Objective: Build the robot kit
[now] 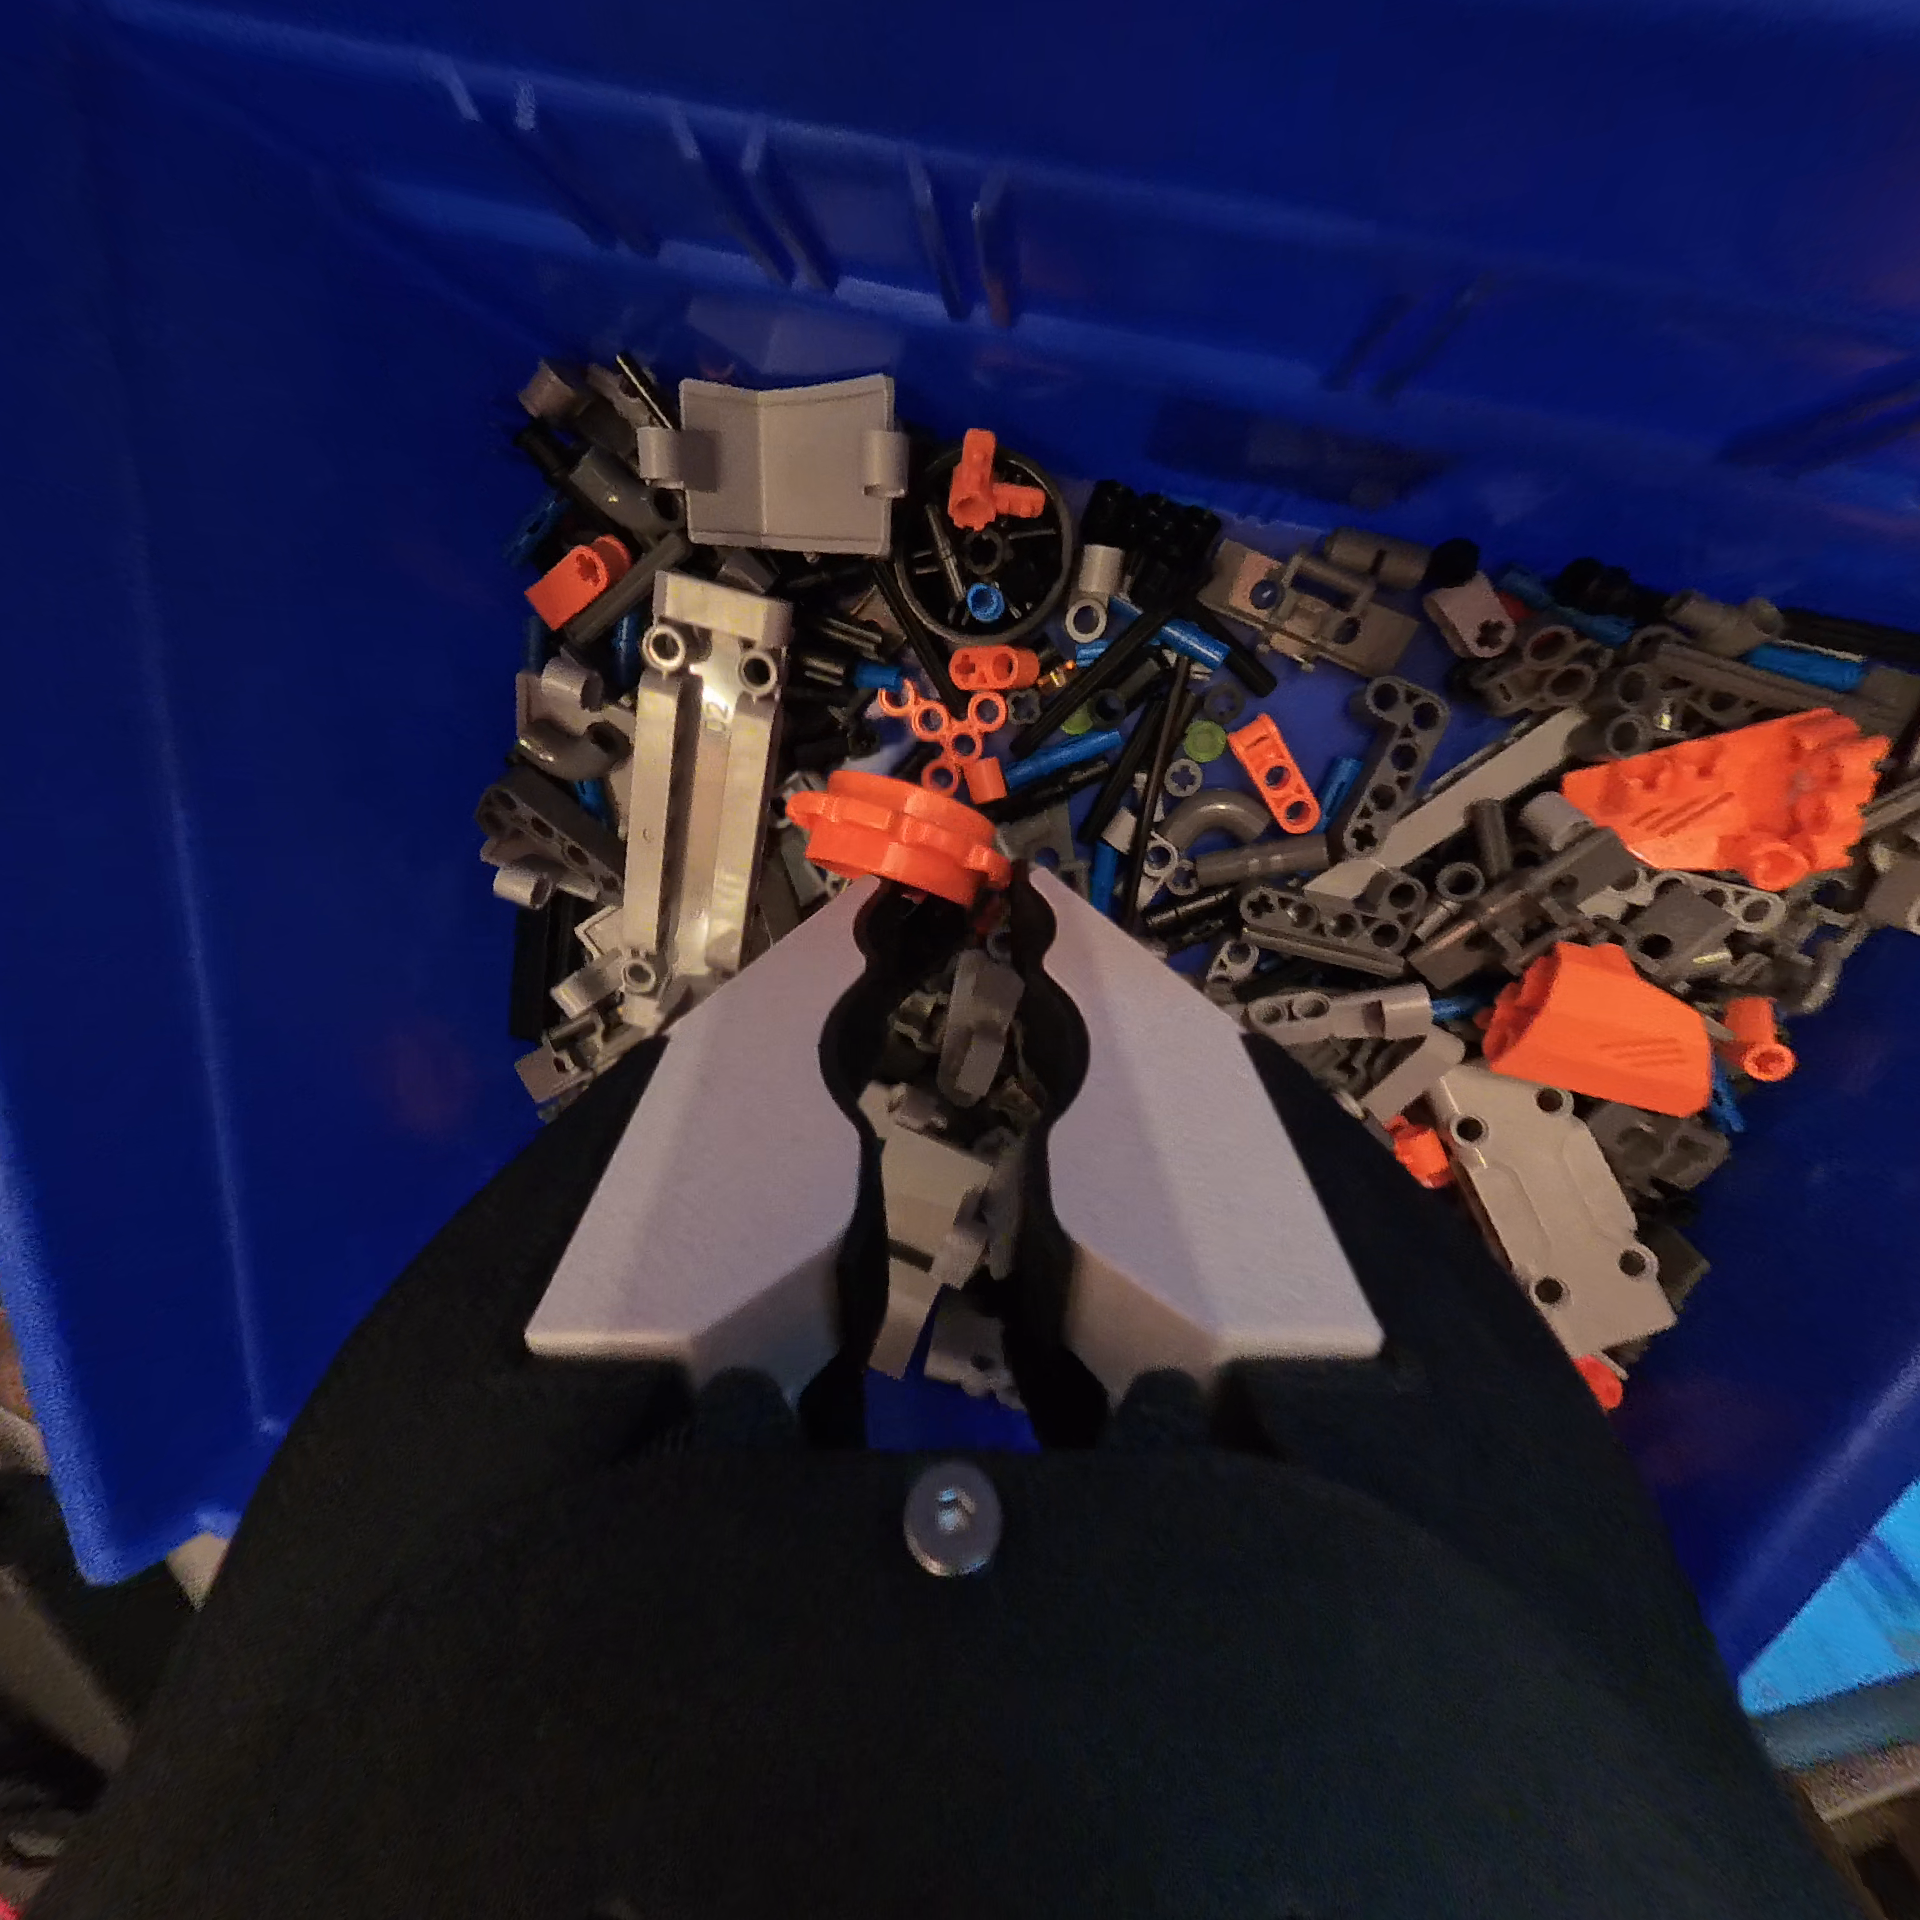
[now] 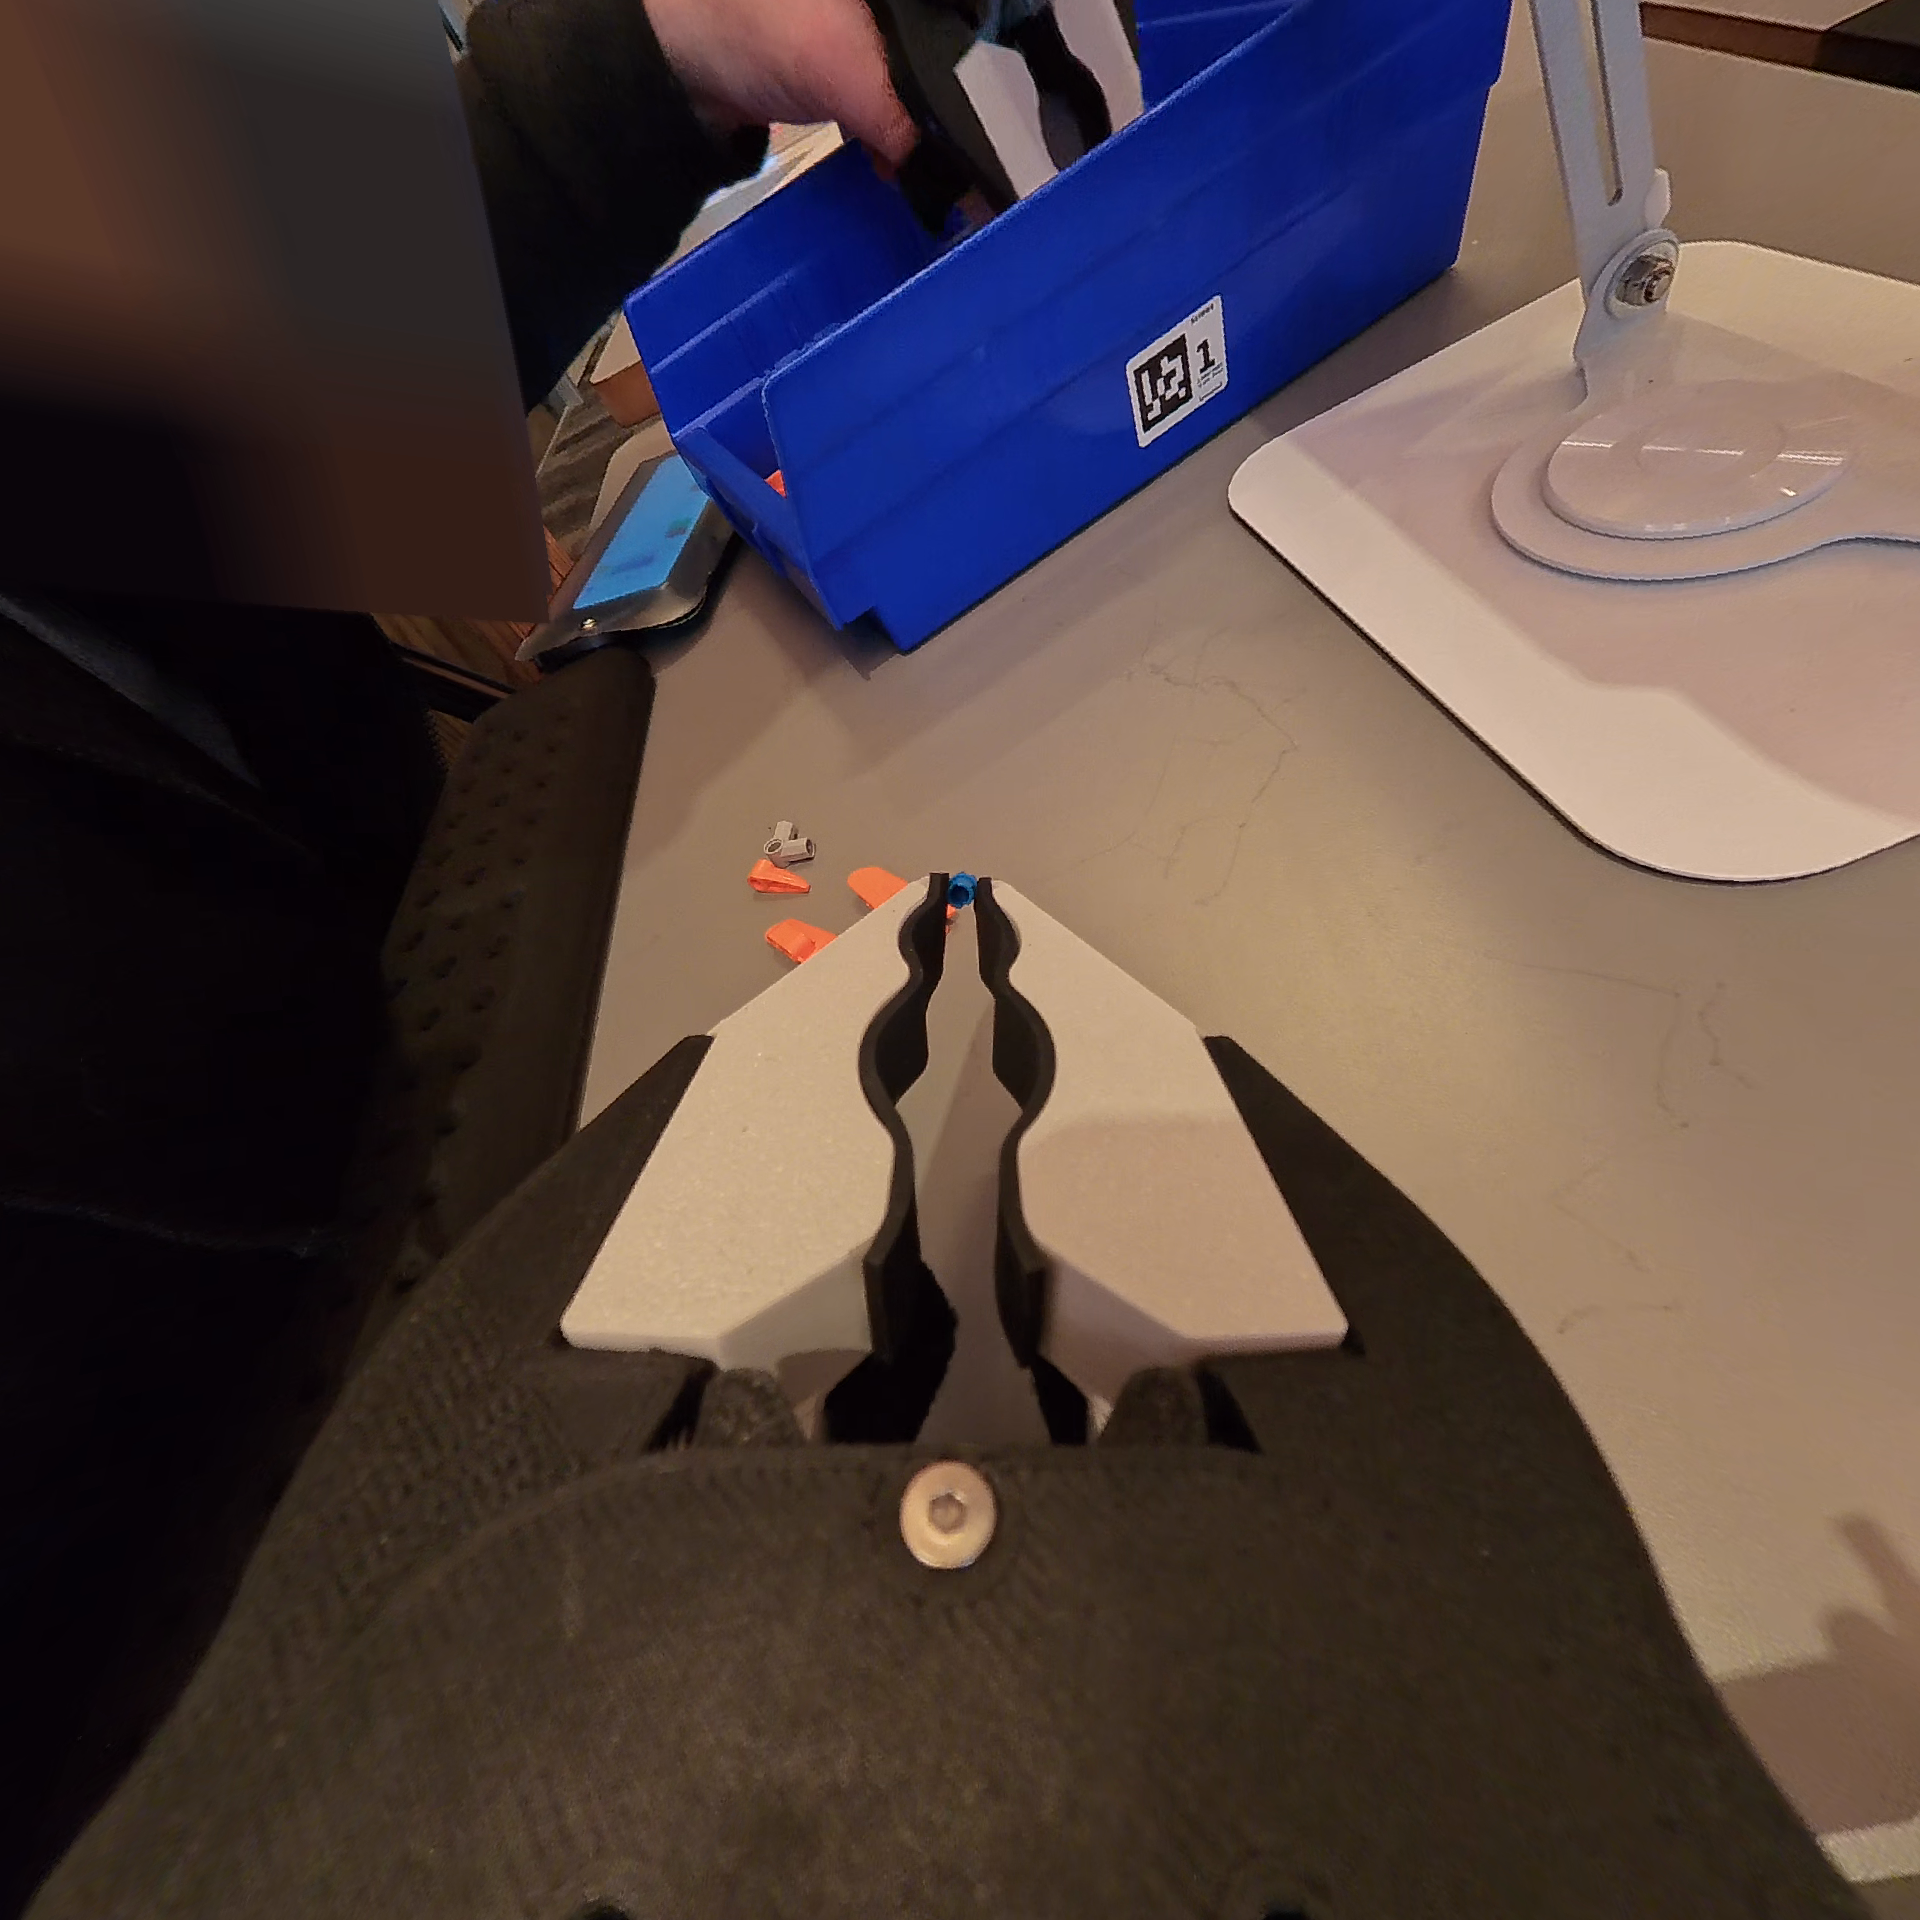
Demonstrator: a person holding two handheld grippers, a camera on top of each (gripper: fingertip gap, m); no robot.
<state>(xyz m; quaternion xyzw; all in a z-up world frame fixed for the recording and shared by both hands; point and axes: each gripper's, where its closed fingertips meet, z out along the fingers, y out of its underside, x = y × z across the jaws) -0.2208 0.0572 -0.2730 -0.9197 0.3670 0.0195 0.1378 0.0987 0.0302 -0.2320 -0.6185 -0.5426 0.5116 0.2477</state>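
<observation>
Black housing and pale grey fingers fill the foreground of both wrist views. Inside the blue bin (image 1: pixel 312 727), the left gripper (image 1: pixel 940 883) pinches the rim of a round orange disc piece (image 1: pixel 894 842) between its tips, lifted just above a heap of grey, black, blue and orange building parts (image 1: pixel 1299 831). Behind the disc lie a long light grey panel (image 1: pixel 696 790), a grey curved plate (image 1: pixel 784 473) and a black spoked wheel (image 1: pixel 982 551).

Over the grey table (image 2: pixel 1299 1039), the right gripper (image 2: pixel 962 891) clamps a small blue pin (image 2: pixel 961 886) at its very tips, jaws nearly together. Just left of those tips, three small orange wedge pieces (image 2: pixel 777 881) and a small grey connector (image 2: pixel 792 844) rest on the table. Farther back stands the bin (image 2: pixel 1039 395), bearing a square black-and-white marker sticker (image 2: pixel 1176 371), with a person's hand (image 2: pixel 790 73) holding the other gripper down into it. A white stand base (image 2: pixel 1558 644) sits to the right.
</observation>
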